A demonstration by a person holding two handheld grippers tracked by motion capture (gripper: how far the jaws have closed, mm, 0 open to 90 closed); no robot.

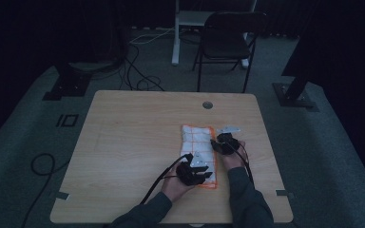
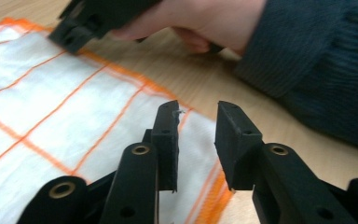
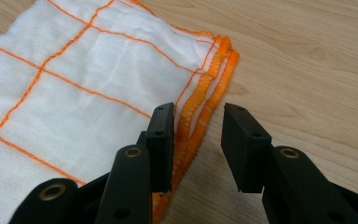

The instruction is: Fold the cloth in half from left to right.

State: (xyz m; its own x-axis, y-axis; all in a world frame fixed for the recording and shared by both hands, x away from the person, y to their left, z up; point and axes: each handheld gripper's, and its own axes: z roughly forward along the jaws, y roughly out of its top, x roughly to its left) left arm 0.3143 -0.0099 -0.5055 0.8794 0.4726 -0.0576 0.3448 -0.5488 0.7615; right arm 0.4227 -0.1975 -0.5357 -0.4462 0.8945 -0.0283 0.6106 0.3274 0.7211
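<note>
A folded white cloth (image 1: pixel 197 142) with orange grid lines and an orange hem lies on the wooden table (image 1: pixel 123 137), right of centre. My left gripper (image 1: pixel 205 175) sits at the cloth's near end. In the left gripper view its jaws (image 2: pixel 196 112) stand apart just above the cloth's (image 2: pixel 65 107) hemmed corner, with nothing pinched. My right gripper (image 1: pixel 216 144) is at the cloth's right edge. In the right gripper view it (image 3: pixel 198 114) is open, one jaw over the stacked orange hem (image 3: pixel 205 98) and the other over bare wood.
The left gripper view shows the other hand (image 2: pixel 205 23) and its dark sleeve (image 2: pixel 317 60) close by. A round cable hole (image 1: pixel 207 105) sits near the table's far edge. Behind the table stand a black folding chair (image 1: pixel 228 40) and a white stand (image 1: pixel 176 33). Cables (image 1: pixel 138 71) lie on the floor.
</note>
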